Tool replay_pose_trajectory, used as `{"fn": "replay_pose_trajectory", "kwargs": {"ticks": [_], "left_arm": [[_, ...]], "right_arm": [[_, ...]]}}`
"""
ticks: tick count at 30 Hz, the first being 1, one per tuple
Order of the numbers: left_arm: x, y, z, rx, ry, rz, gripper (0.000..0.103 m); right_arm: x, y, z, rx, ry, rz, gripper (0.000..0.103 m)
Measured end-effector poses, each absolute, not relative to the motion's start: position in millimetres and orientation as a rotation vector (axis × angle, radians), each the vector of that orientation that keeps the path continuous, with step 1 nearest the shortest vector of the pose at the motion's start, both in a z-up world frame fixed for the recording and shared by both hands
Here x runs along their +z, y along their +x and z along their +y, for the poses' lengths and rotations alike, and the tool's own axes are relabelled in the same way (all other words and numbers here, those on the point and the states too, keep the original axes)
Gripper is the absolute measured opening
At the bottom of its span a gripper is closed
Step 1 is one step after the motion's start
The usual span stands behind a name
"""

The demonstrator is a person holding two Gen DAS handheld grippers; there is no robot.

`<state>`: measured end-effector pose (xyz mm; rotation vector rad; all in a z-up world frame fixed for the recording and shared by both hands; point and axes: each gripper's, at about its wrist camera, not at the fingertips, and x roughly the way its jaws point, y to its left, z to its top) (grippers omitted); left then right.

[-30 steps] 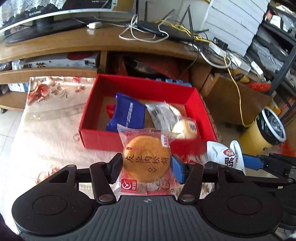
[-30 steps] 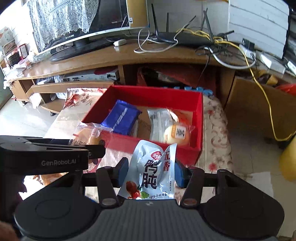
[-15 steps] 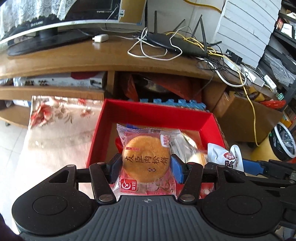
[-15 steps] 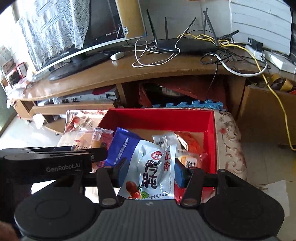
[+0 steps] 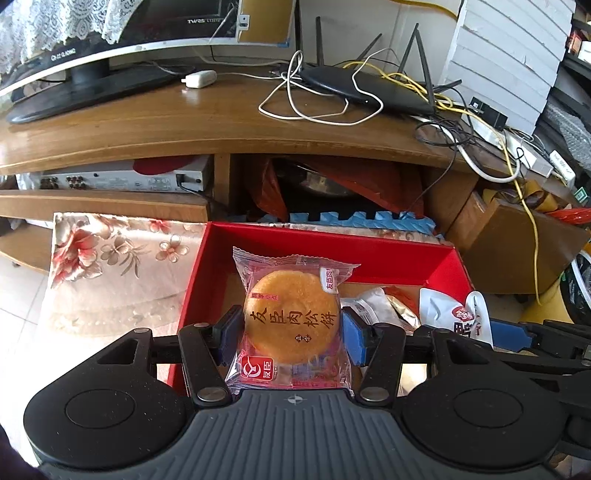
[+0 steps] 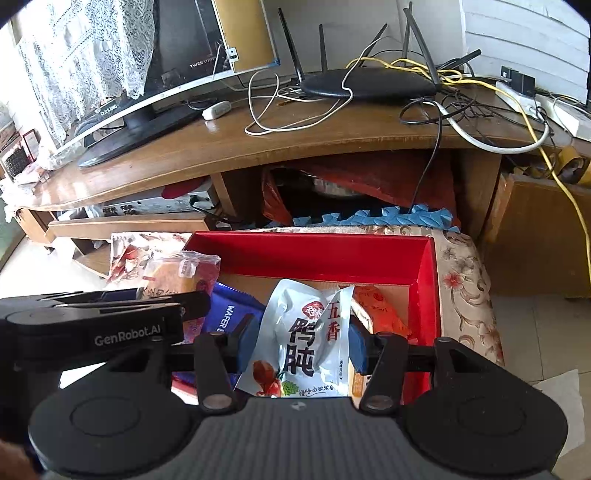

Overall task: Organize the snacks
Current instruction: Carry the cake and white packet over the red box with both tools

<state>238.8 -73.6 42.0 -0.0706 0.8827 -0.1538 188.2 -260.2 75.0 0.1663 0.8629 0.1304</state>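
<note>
Your left gripper [image 5: 291, 334] is pinching a clear-wrapped round cake [image 5: 291, 317], blue pads pressed on both sides of the wrapper, and the packet stands upright over the left part of the red box [image 5: 332, 254]. Your right gripper [image 6: 301, 345] is clamped on a white pouch [image 6: 301, 332] with red and black print, the pads squeezing its sides so it bulges a bit; it hangs over the middle of the box. In the right wrist view your left gripper comes in from the left edge with the cake showing just above it, and a blue wafer packet [image 6: 227, 314] lies in the box under both, with an orange packet [image 6: 380, 314] to the right of the pouch. In the left wrist view the pouch tip and your right gripper's blue pad [image 5: 511, 338] sit at the right edge, just beside a crumpled clear wrapper [image 5: 373, 308] lying in the box. The box has a brown cardboard floor and sits on a flowered cloth [image 5: 110, 266]. Behind it is a wooden TV stand [image 5: 184, 125] with a monitor [image 5: 110, 33], a black router [image 5: 362, 88], white and yellow cables, and a silver player [image 5: 122, 181] on the shelf below. A blue foam mat edge [image 5: 354, 219] is right behind the box.
</note>
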Motion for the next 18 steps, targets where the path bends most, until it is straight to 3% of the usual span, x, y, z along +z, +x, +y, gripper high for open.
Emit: {"fn": "replay_pose_trajectory", "kwargs": {"ticks": [18], "left_arm": [[22, 261, -80, -0.13, -0.041, 0.926, 0.062]], "right_arm": [[54, 211, -262, 0.111, 0.16, 0.911, 0.047]]}}
